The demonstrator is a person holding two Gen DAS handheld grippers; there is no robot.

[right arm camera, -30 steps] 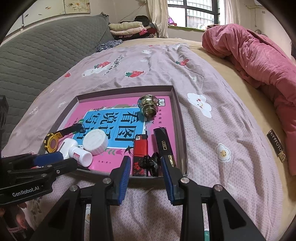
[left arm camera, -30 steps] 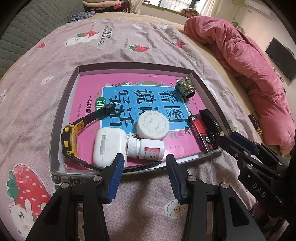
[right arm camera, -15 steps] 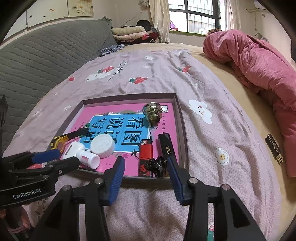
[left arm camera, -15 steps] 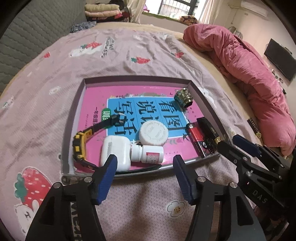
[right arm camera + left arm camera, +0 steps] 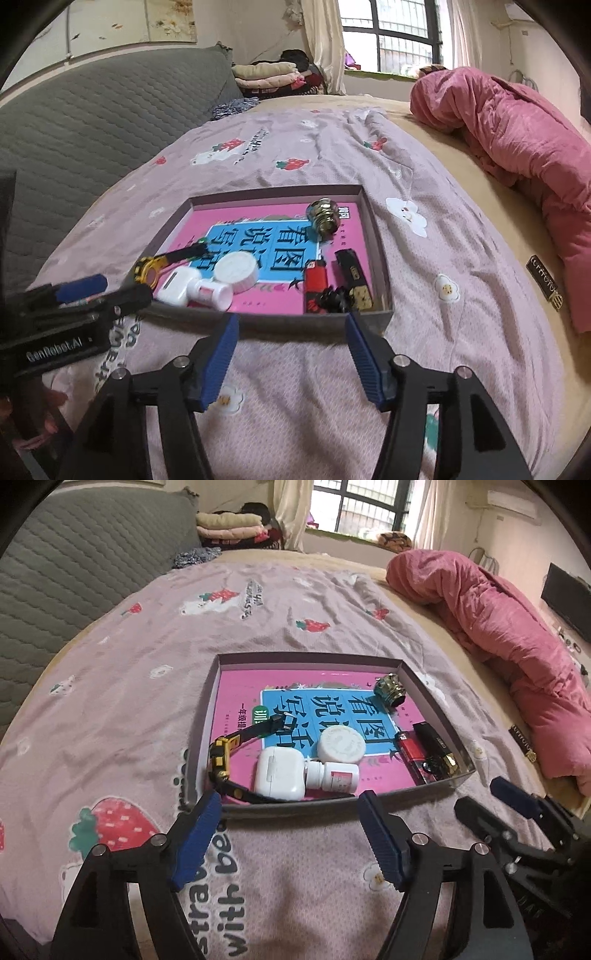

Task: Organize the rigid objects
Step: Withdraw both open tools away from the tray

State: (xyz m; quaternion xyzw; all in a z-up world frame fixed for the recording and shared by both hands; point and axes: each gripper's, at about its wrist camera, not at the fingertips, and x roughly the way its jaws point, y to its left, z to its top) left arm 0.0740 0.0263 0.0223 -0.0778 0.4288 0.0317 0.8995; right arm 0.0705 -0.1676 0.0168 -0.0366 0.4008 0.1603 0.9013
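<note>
Our left gripper (image 5: 290, 834) and right gripper (image 5: 291, 356) hover spread and empty, their jaws having just been opening, short of the tray's (image 5: 317, 805) near wall. Inside lie the watch (image 5: 221, 757), earbud case (image 5: 279, 775), pill bottle (image 5: 332, 775) and lighter (image 5: 316, 282). We judge placement finished; next we need only clear that wall, with open bedspread (image 5: 147, 635) all around.

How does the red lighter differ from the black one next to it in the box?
The red lighter has a glossy red body, while the black lighter is dark with a small label. The red lighter lies on the inner side, toward the book's cover; the black lighter lies against the box's wall. Both lie flat, side by side and roughly parallel, in the box's near corner.
</note>
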